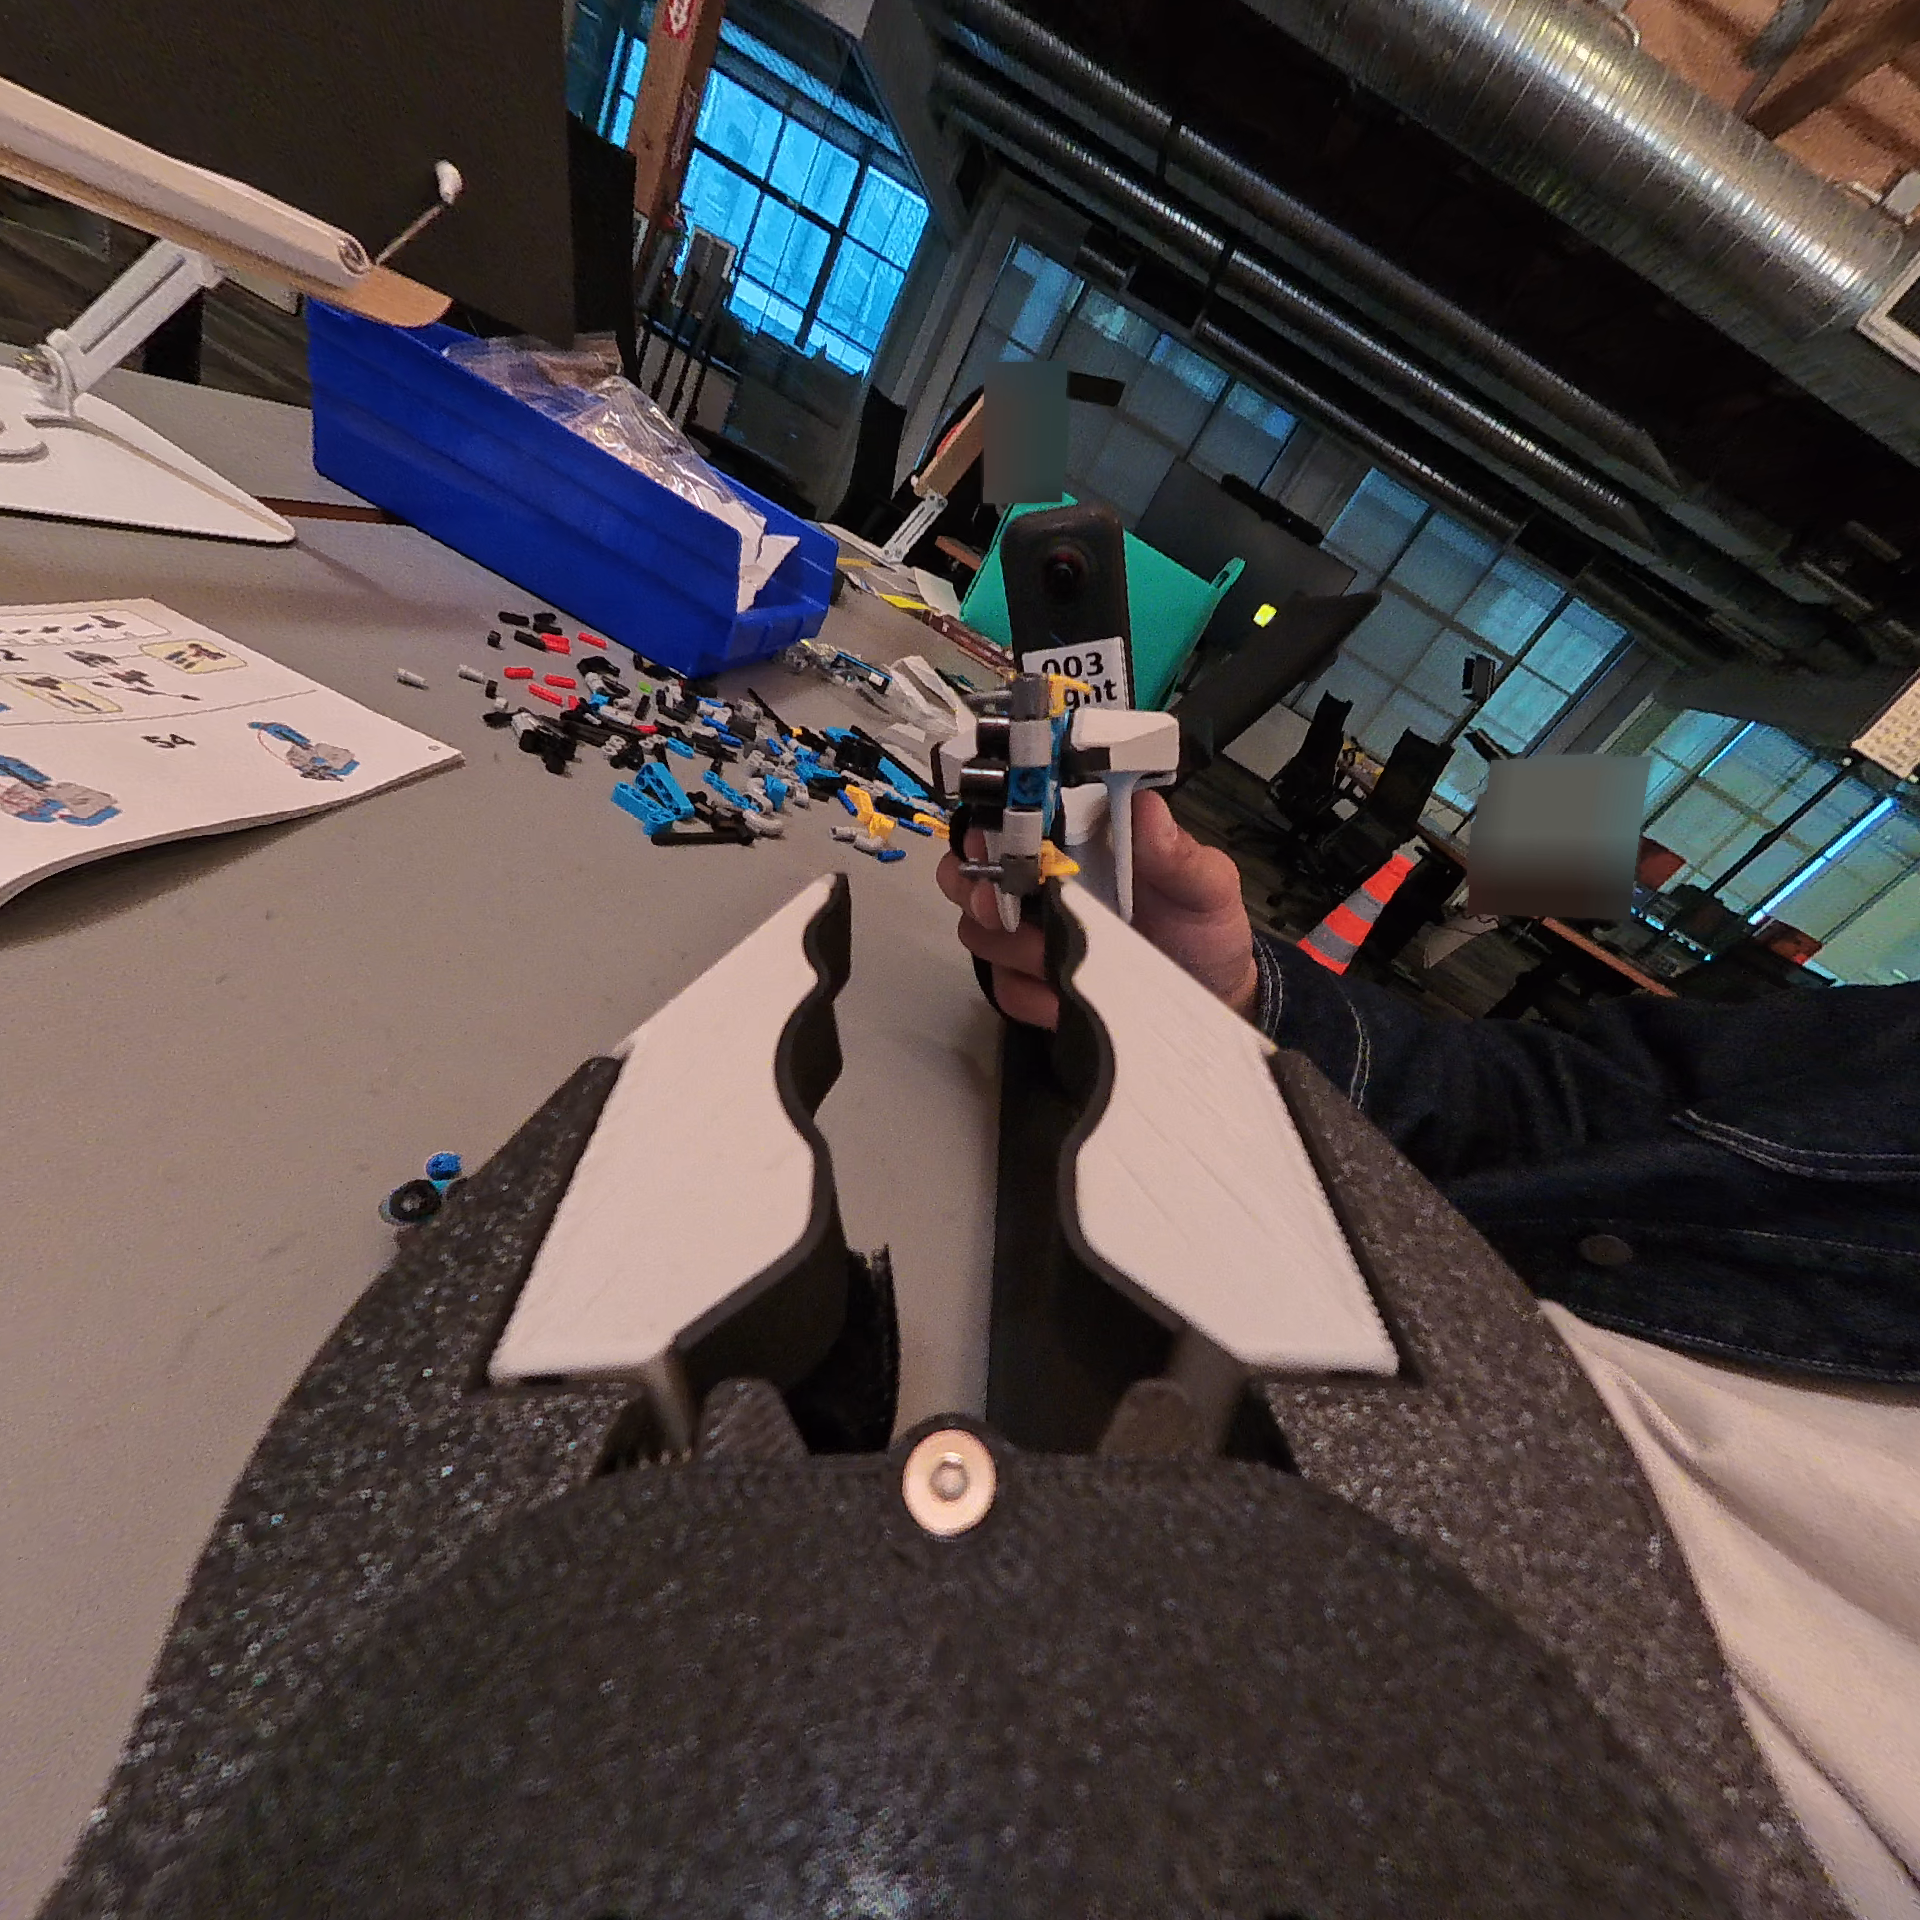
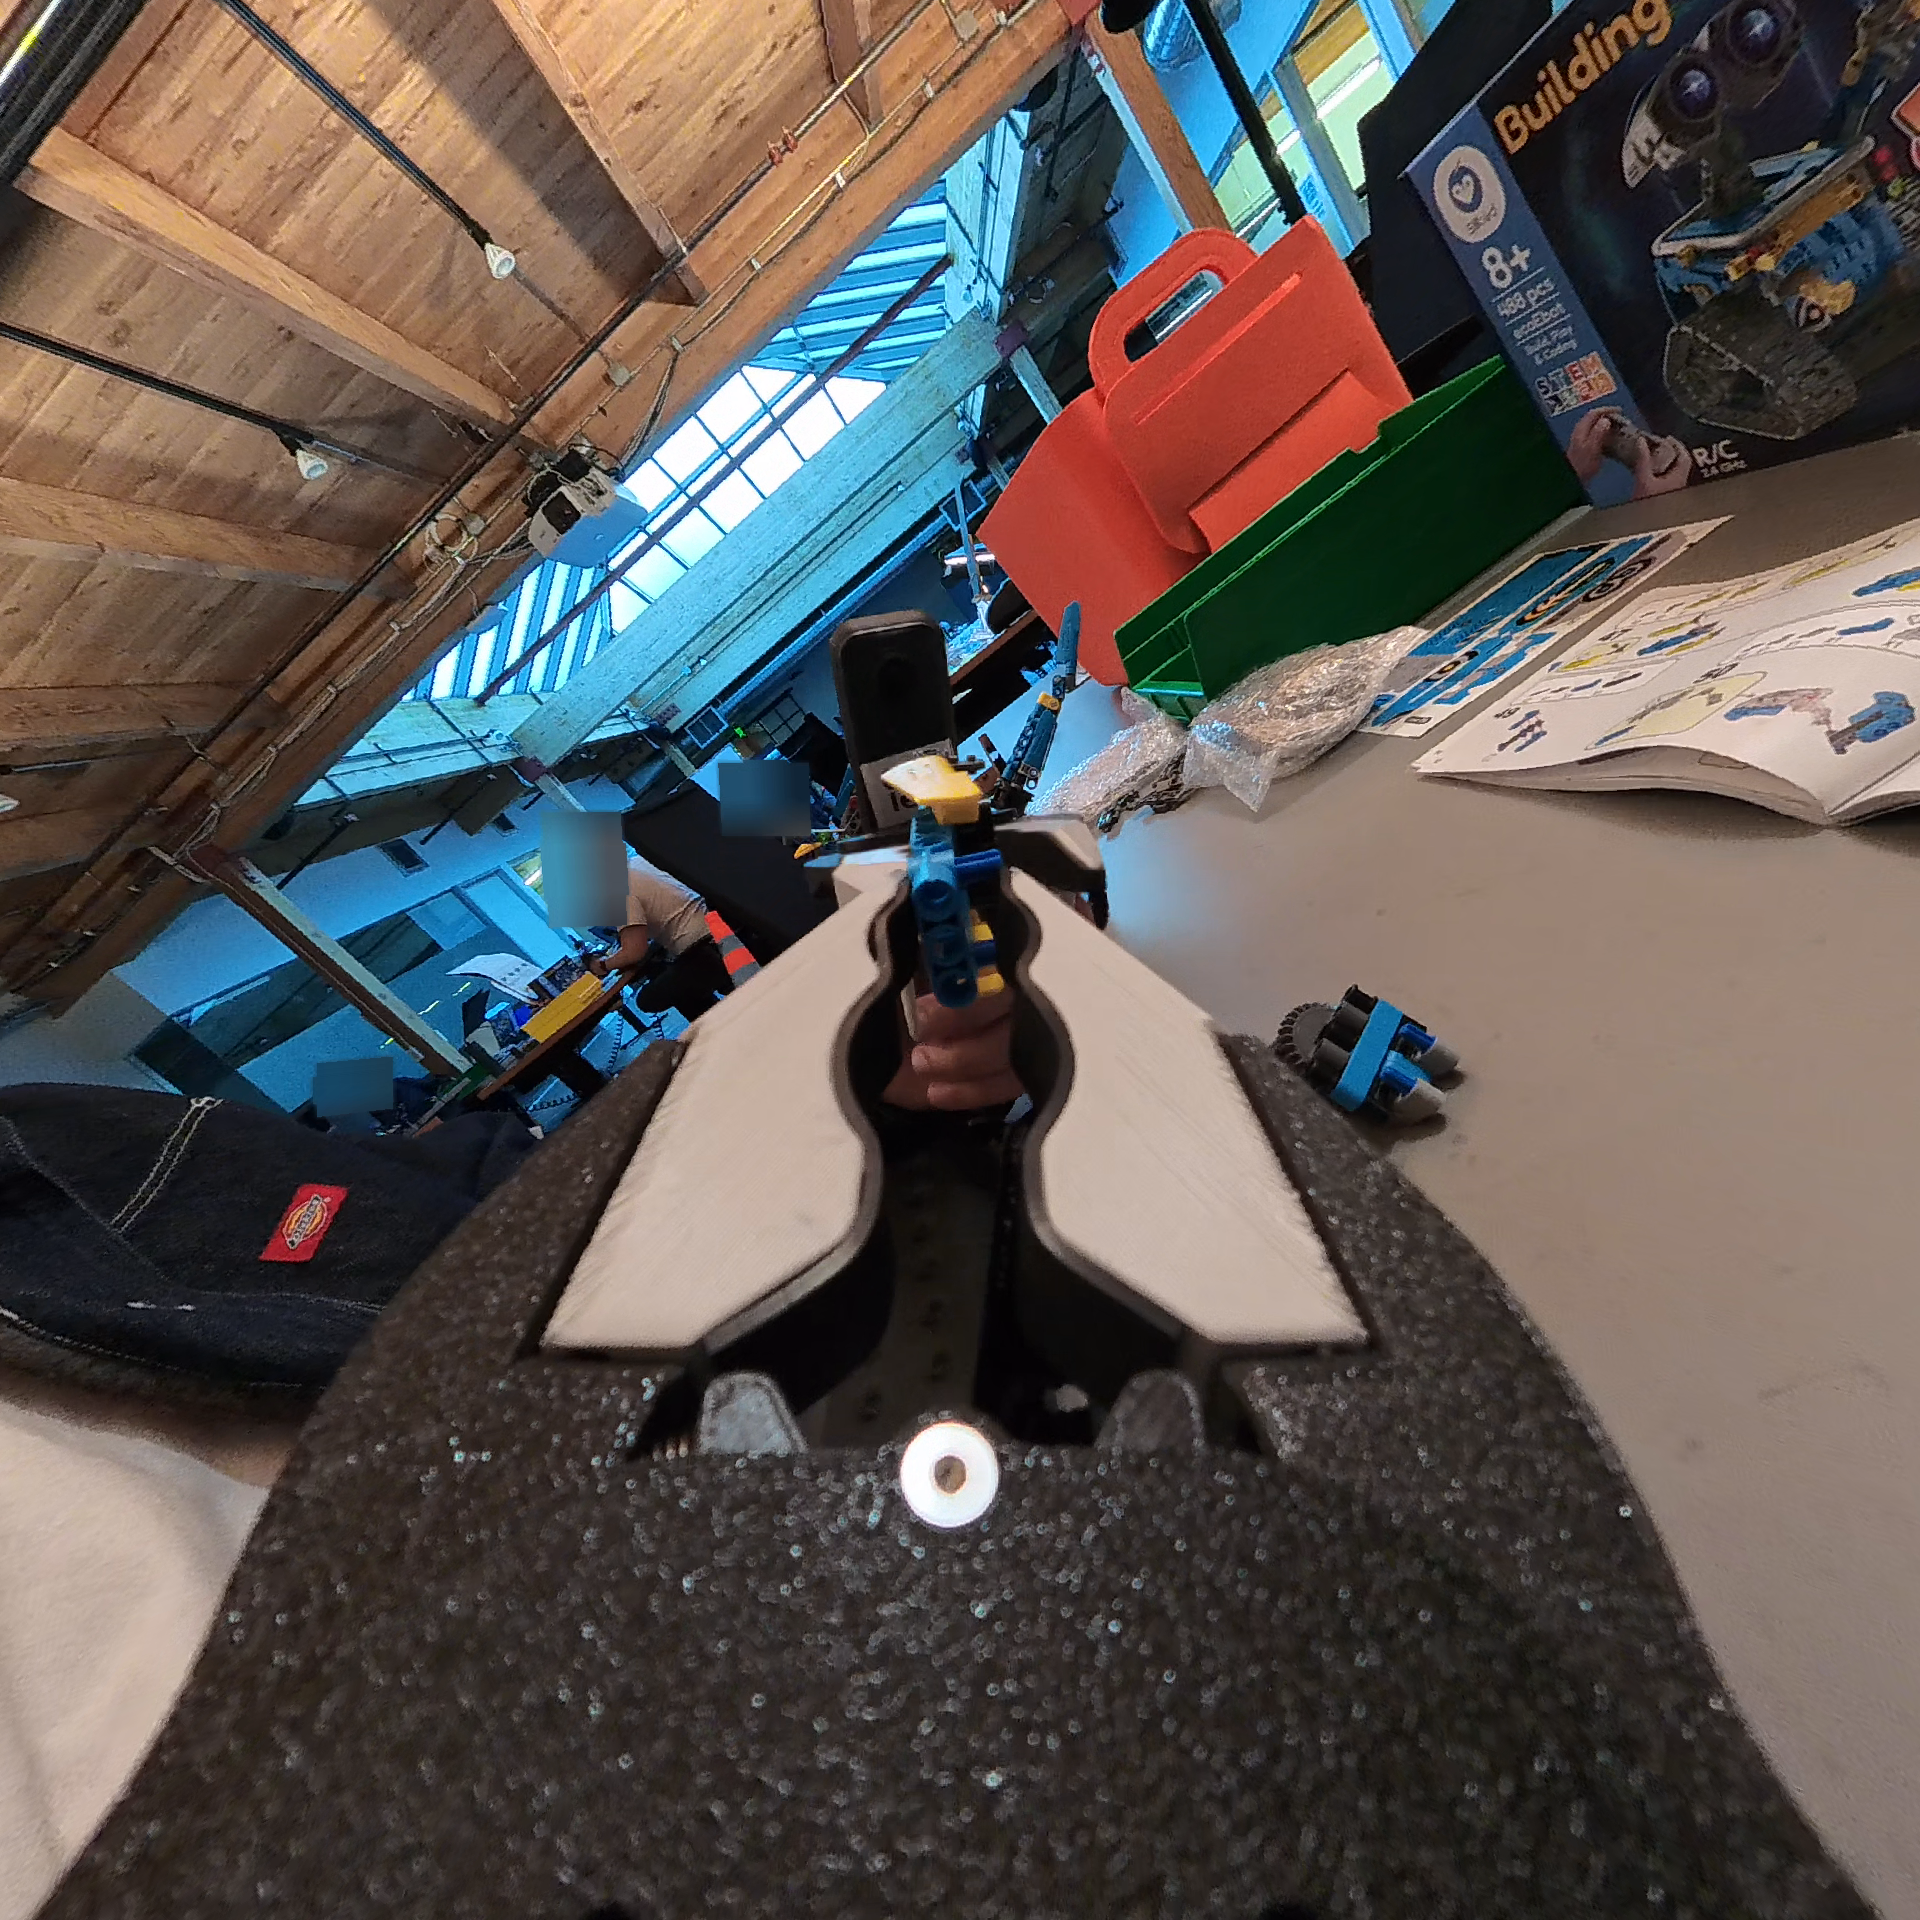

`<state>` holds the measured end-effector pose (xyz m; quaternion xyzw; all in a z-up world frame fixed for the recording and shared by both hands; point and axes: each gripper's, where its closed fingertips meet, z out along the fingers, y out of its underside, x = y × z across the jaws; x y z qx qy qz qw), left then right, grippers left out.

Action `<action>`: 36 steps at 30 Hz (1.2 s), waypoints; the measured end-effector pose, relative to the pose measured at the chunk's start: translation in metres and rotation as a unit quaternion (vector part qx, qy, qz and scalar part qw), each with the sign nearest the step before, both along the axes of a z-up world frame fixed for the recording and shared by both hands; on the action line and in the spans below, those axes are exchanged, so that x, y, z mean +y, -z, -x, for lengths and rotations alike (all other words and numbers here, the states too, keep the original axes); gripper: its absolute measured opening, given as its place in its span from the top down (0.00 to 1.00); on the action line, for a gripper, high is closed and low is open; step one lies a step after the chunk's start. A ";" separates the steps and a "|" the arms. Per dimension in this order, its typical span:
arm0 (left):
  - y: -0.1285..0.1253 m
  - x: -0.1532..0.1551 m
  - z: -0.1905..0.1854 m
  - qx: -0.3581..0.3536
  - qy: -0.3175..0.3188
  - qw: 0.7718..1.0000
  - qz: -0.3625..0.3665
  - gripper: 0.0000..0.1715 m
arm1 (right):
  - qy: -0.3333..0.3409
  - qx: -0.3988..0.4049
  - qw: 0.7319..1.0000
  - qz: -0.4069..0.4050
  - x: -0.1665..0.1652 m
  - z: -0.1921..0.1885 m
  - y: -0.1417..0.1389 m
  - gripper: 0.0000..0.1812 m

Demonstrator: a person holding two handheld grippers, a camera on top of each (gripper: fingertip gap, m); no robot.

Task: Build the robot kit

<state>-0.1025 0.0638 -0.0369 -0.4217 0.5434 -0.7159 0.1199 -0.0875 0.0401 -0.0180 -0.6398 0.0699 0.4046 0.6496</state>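
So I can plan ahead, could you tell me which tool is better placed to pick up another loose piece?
Left, probably: the left tool is open and empty, with the pile of loose pieces ahead of it on the table. The right tool is shut on the brick assembly.

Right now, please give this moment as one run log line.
left hand-held gripper: open, empty | right hand-held gripper: shut on brick assembly | loose bricks on table

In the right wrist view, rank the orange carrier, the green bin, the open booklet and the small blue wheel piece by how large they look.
1. Orange carrier
2. Green bin and booklet: look alike, unranked.
3. Blue wheel piece, smallest though nearest the camera.
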 end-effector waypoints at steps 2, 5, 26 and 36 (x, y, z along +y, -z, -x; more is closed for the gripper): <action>0.002 -0.006 0.001 -0.001 0.010 1.000 -0.012 0.78 | 0.001 -0.001 1.000 0.000 0.000 0.000 0.000 0.93; -0.002 -0.020 0.005 -0.017 0.034 0.999 -0.021 0.77 | -0.007 0.012 1.000 -0.021 -0.003 0.001 -0.007 0.92; -0.055 -0.031 -0.023 -0.128 -0.087 0.987 0.031 0.86 | -0.006 0.169 0.979 -0.114 0.002 -0.005 -0.032 0.92; -0.026 0.010 -0.039 -0.116 -0.282 0.909 -0.283 0.89 | 0.266 -0.276 0.918 -0.105 -0.016 -0.021 -0.046 0.62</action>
